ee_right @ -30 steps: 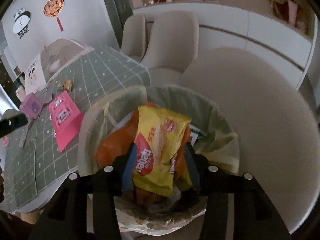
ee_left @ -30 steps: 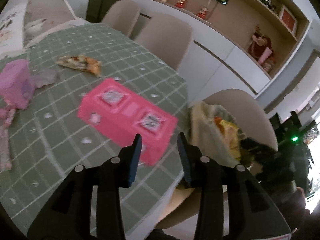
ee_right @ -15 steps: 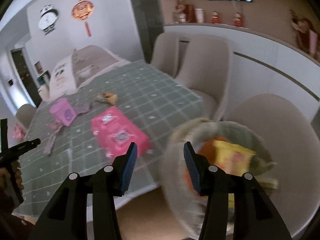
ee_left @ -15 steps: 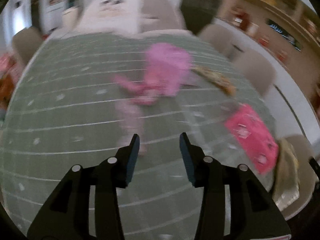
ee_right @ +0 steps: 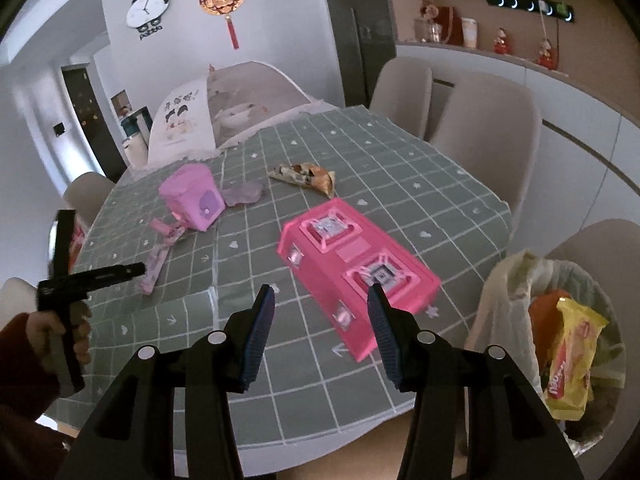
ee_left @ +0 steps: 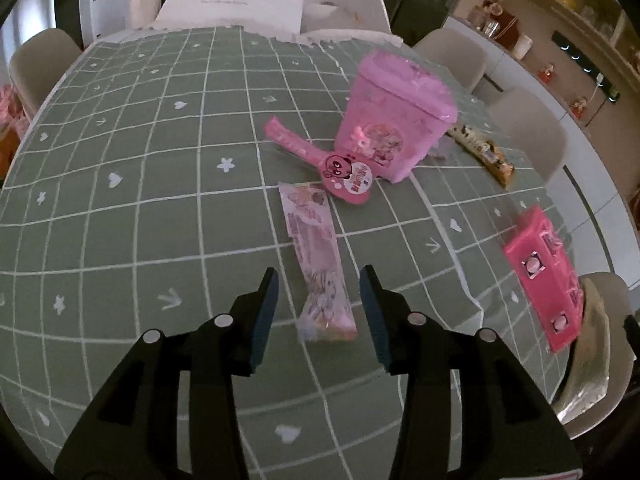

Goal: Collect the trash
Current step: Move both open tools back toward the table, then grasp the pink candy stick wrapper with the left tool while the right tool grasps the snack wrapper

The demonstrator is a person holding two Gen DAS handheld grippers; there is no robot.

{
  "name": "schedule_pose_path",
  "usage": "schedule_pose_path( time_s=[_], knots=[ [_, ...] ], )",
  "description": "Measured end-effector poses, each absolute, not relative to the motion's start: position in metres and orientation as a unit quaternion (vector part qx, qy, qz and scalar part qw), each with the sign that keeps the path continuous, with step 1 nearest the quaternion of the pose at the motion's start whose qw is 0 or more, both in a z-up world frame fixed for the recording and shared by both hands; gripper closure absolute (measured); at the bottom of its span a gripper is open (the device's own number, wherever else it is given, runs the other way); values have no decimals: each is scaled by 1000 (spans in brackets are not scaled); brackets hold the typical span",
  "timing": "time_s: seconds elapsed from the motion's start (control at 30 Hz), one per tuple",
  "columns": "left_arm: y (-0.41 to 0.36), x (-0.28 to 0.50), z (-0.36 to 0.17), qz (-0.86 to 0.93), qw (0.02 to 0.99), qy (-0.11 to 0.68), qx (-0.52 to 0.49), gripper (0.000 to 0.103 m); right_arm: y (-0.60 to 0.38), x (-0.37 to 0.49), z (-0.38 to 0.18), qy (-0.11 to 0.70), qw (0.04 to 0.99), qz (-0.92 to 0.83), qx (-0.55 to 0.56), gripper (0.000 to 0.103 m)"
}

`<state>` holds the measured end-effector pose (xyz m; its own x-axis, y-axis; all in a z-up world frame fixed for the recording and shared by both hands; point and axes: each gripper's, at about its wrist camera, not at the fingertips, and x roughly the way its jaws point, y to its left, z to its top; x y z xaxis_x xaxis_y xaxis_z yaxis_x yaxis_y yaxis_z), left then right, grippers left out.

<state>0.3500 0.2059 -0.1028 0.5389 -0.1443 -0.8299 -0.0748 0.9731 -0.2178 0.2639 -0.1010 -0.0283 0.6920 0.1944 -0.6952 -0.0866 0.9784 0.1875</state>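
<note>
1. Trash, item nearest the left gripper (ee_left: 318, 292): a long pale-pink printed wrapper (ee_left: 316, 260), flat on the green checked tabletop (ee_left: 120, 200); its near end lies between the jaws, which stand released and apart, with no pad seen pressing on it; left gripper tilted down over it.
2. Right gripper (ee_right: 320, 312): jaws released, nothing between them; it hangs above the near tabletop edge, pointing toward the pink toy stove box (ee_right: 356, 264), which lies just ahead, apart from the pads.
3. Bin (ee_right: 516, 292): lined with a pale bag, set off the tabletop on the right beside a chair; a yellow snack packet (ee_right: 572, 364) and something orange already inside; judged: collection partly done.
4. Person's hand (ee_right: 60, 324), in a dark red sleeve, holds the left gripper's handle at the left margin of the right wrist view.
5. Middle tabletop: a pink panda-print fan-shaped pack (ee_left: 348, 172) with a strip handle, touching the foot of a pink lidded tub (ee_left: 394, 120); both just beyond the wrapper's far end.
6. Farther: an orange-and-dark patterned wrapper (ee_left: 484, 152) behind the tub, toward the chairs; a crumpled mauve scrap (ee_right: 244, 194) beside the tub.
7. Step in hand, judged: approach to pick up the wrapper with the left gripper.
8. Next move, judged: lower the jaws onto the cloth astride the wrapper, pinch the thin film without snagging the cloth, lift, carry right to the bin; whether the stove box and tub count as trash cannot be told.
</note>
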Motion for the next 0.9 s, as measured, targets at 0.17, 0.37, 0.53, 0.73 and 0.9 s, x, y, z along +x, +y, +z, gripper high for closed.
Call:
schedule_pose_path(
  time_s=[0.17,0.37,0.53,0.73,0.9],
  knots=[
    [201,366,-114,2,866,490,-100,63,-102,271,-24,369,922,83,87,56],
    [197,368,-119,0,867,492,-81,85,-89,296,-33,384,907,142,100,40],
    [206,361,-102,-26,874,473,-106,94,-65,329,-38,402,897,176,51,40],
    [205,347,-64,-72,879,448,-147,94,-52,388,-40,396,889,232,8,40],
    [188,349,-48,-79,887,435,-135,94,-60,448,-35,379,887,261,-41,40]
  ],
)
